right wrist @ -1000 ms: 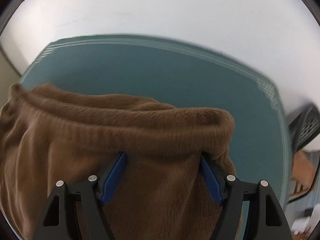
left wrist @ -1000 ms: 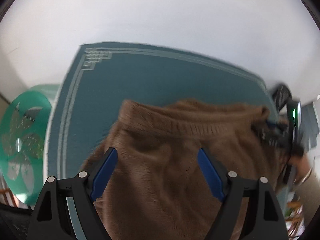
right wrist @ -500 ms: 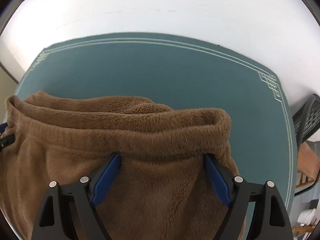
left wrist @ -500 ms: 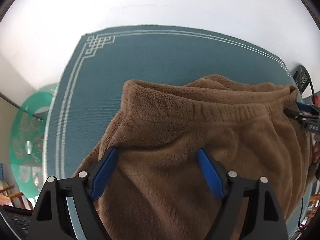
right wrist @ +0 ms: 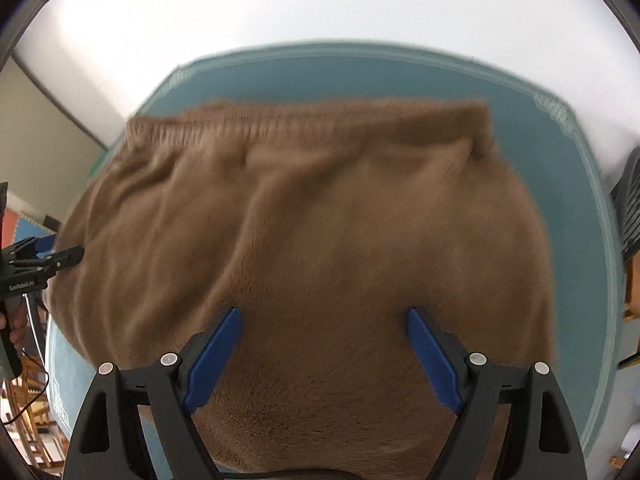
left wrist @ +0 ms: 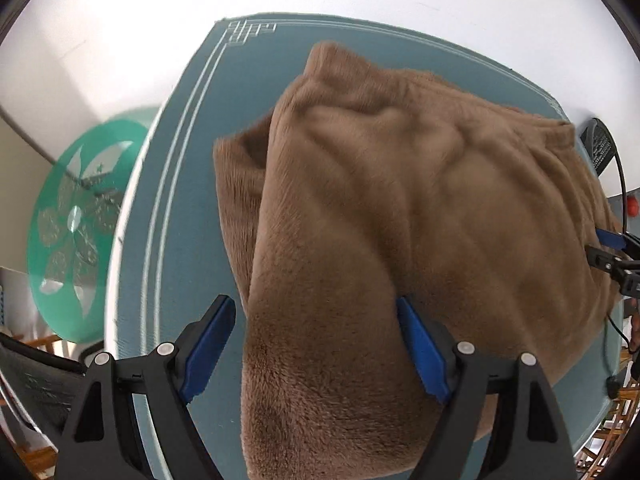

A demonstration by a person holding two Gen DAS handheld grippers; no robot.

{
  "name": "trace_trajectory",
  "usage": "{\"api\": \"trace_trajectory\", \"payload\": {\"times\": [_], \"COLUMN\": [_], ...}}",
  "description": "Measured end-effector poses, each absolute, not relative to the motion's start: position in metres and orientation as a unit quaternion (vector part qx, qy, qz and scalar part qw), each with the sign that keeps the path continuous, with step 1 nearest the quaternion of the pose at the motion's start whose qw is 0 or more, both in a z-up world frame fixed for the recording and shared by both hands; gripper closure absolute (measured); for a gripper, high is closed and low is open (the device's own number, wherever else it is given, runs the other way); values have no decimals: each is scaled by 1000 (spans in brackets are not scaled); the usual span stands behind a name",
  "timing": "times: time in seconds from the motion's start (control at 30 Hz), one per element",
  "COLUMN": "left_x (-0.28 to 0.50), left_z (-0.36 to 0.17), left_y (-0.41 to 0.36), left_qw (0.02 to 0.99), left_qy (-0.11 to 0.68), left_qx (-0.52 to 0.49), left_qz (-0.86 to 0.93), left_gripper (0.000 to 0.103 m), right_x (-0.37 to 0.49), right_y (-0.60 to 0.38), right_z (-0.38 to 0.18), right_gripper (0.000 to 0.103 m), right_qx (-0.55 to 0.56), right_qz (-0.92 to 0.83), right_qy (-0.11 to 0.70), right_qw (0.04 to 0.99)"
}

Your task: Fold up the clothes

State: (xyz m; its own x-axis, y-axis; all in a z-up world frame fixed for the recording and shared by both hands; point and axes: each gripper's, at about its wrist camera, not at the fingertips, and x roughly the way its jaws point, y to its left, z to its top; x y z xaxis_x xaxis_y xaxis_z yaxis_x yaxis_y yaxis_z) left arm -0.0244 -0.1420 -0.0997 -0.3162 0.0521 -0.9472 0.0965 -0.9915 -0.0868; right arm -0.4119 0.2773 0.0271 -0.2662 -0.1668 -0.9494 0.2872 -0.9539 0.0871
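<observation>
A brown fleece garment (left wrist: 400, 220) lies folded over on a teal mat (left wrist: 180, 200), its ribbed waistband at the far side (right wrist: 304, 128). My left gripper (left wrist: 316, 332) is open, its blue fingers standing either side of the garment's near left edge, above the cloth. My right gripper (right wrist: 324, 340) is open over the garment's near side (right wrist: 320, 240). The right gripper shows at the right edge of the left wrist view (left wrist: 612, 256), and the left gripper at the left edge of the right wrist view (right wrist: 40, 260). Neither holds cloth.
The teal mat (right wrist: 580, 240) with a pale border covers the table. A green round glass table (left wrist: 72, 220) stands to the left. A black chair (right wrist: 630, 208) is at the right, with a white wall behind.
The waistband end has been carried away from me and laid down at the far side of the mat. Both grippers have pulled back toward the garment's near edge, jaws still open.
</observation>
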Motion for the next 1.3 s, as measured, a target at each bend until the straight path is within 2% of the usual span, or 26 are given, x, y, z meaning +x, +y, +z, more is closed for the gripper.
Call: {"api": "trace_trajectory", "payload": {"times": [0.03, 0.07, 0.2, 0.4, 0.63, 0.73, 0.9, 1.07, 1.3], "left_x": [-23, -23, -25, -27, -27, -26, -34, -40, -38], "left_z": [-103, -105, -112, -79, -33, -50, -105, -96, -73], "left_y": [-143, -145, -153, -137, -101, -86, -80, -82, -71], "left_qw": [16, 17, 25, 43, -26, -55, -47, -37, -29], "left_qy": [66, 67, 75, 9, 4, -14, -40, -39, -20], "left_qx": [578, 576, 568, 550, 497, 505, 552, 551, 533], "left_qz": [-813, -815, -820, -834, -868, -861, -832, -833, -845], "left_gripper": [10, 0, 0, 0, 0, 0, 0, 0, 0], "right_x": [-411, -411, -409, -398, -347, -329, -320, -323, -325], "right_y": [275, 271, 255, 276, 306, 308, 328, 335, 319], "right_z": [20, 14, 6, 26, 50, 43, 17, 19, 44], "right_gripper": [11, 1, 0, 0, 0, 0, 0, 0, 0], "right_qx": [587, 582, 569, 569, 553, 571, 597, 588, 531], "right_qz": [-795, -798, -806, -814, -830, -818, -801, -807, -844], "right_qy": [60, 71, 118, 61, 0, -7, -20, -35, -12], "right_qw": [139, 137, 114, 105, 77, 68, 44, 41, 71]}}
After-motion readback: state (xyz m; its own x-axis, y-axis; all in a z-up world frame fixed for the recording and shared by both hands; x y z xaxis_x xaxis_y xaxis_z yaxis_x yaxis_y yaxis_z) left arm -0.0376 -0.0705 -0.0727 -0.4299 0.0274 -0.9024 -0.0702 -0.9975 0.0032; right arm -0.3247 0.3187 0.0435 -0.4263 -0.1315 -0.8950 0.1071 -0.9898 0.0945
